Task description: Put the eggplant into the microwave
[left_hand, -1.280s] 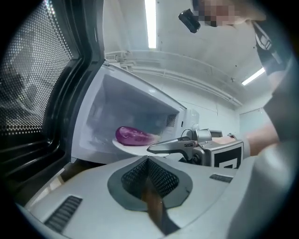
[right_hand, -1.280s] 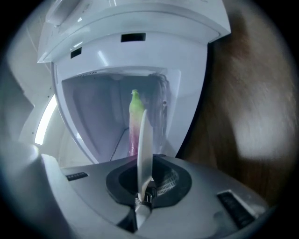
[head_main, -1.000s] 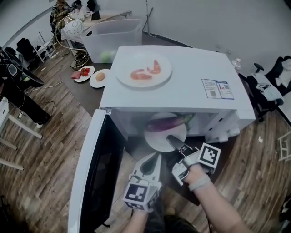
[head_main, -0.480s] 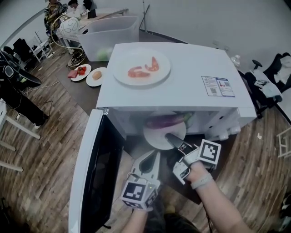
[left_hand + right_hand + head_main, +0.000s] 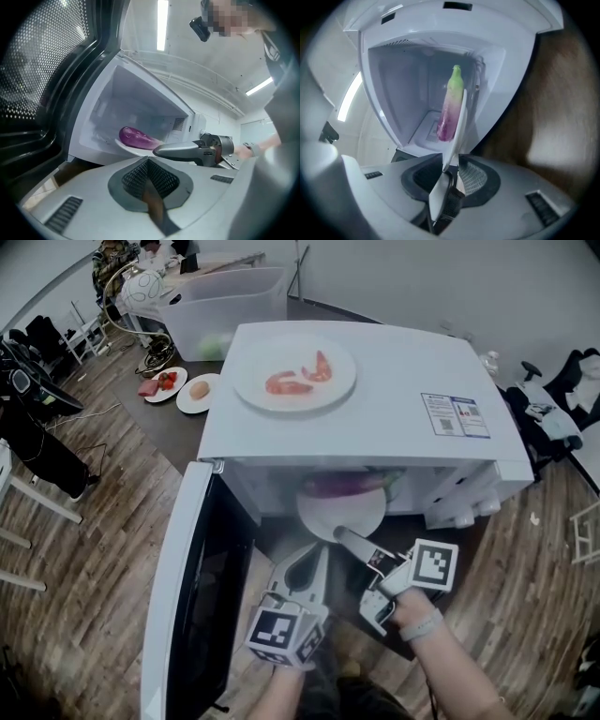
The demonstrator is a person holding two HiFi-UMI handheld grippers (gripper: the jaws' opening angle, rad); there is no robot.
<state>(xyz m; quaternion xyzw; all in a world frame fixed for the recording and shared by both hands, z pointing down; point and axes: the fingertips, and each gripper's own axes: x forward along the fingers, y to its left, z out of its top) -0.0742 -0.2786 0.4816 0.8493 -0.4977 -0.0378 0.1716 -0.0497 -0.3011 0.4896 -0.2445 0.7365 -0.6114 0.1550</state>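
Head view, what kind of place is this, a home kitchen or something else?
Probably an office or lab workspace, not a kitchen: the microwave sits on a table over wood flooring, with office chairs and a clear storage bin nearby.

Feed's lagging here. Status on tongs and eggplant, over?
Left tongs shut, empty. Right tongs opening, plate rim between them. Eggplant on plate inside microwave. Door open.

nothing readable — the blue-and-white label [image 5: 456, 416] on the microwave [image 5: 394, 439] top is too small.
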